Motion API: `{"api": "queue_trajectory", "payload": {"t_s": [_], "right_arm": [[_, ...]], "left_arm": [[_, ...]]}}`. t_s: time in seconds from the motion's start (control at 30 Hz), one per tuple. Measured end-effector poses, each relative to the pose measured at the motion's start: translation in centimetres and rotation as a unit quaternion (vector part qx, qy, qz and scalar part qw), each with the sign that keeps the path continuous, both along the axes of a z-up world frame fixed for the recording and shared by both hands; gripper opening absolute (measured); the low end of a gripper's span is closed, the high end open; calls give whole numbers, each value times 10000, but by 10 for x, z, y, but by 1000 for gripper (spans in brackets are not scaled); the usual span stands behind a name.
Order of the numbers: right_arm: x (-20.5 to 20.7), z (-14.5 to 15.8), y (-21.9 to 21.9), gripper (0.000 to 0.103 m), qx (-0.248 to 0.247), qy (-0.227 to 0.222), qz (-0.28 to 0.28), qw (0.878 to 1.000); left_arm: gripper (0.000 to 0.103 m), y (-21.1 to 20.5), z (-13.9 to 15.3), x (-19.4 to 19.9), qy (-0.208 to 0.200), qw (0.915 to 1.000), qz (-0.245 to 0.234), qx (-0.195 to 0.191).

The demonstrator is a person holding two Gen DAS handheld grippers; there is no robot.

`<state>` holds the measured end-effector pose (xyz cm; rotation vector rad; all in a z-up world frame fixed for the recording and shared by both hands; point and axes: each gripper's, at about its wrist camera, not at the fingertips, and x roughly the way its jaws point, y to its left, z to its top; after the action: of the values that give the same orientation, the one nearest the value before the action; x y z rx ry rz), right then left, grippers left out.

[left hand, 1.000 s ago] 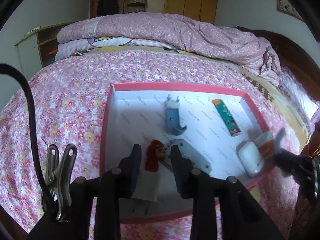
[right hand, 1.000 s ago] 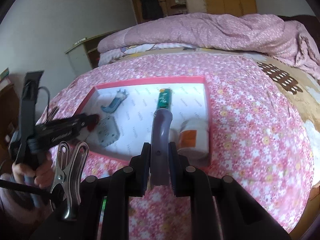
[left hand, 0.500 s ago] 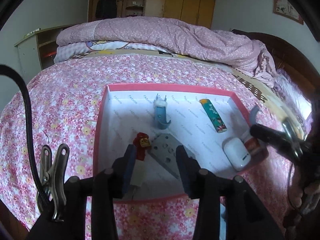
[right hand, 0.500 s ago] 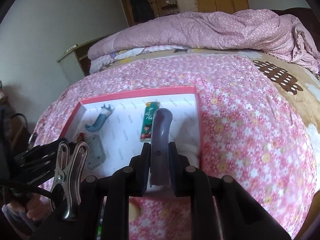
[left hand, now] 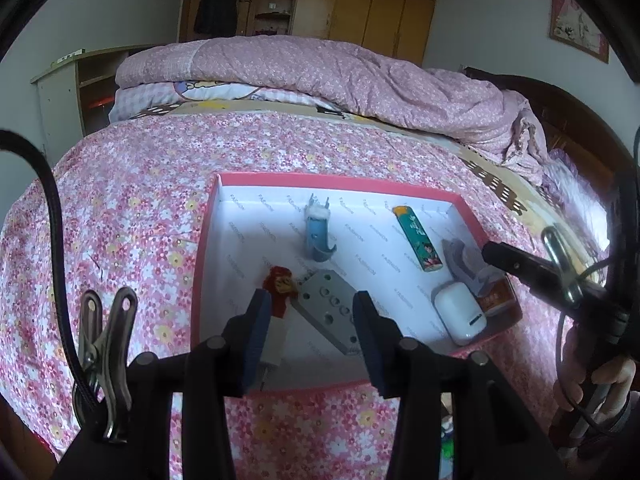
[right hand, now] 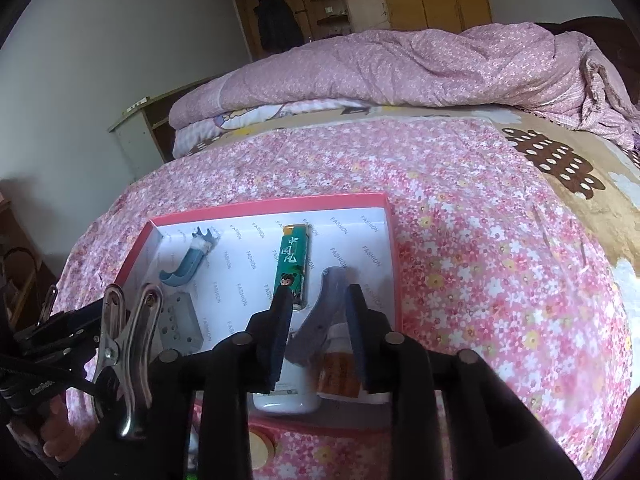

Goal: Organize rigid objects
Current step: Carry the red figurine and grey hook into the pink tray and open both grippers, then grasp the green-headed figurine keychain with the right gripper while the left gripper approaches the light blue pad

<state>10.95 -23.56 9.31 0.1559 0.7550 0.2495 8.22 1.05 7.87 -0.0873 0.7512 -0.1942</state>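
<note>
A pink-rimmed white box [left hand: 204, 248] lies on the bed. In it are a blue hook [left hand: 318, 236], a green lighter [left hand: 418, 238], a grey drilled block [left hand: 330, 310], a red-headed toy figure [left hand: 280, 288], a white case [left hand: 460, 316], an orange-labelled bottle [left hand: 496, 298] and a grey curved piece [right hand: 320, 320]. My left gripper [left hand: 308, 336] is open over the box's near edge, the figure by its left finger. My right gripper [right hand: 318, 334] is open, with the grey curved piece loose between its fingers, resting on the bottle [right hand: 338, 372] and the case [right hand: 286, 398].
The flowered pink bedspread [right hand: 480, 248] surrounds the box. A rolled pink quilt [left hand: 320, 72] lies at the head of the bed. A shelf unit [left hand: 68, 96] stands at the left and wooden wardrobes behind. A small round object [right hand: 260, 446] lies near the box's front edge.
My left gripper opened, let go of the toy figure and drew back. My right gripper opened and released the grey curved piece in the box's right corner.
</note>
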Motion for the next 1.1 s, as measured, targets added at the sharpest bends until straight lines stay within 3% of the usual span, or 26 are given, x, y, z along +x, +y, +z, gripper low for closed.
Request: {"api": "queue_trajectory", "payload": {"t_s": [0.2,0.63,0.93,1.1], "right_arm": [[-26,7,-1,39,-40,-113,-93,9999],[-93,-10,23,39,142,246,629,9976],[-124,-27,59,38,-171,296,1257,9915],[-126,-31,71,38,-310,321,1316,9903]], "left_arm": [[45,-7,0,-8,38,9997,-108,206],[45,-6,1,-42,98,9995,-247,194],[45,8,-13,-71,243,9994,-231,132],[45,14,-21,-79,321,9992,-191,132]]}}
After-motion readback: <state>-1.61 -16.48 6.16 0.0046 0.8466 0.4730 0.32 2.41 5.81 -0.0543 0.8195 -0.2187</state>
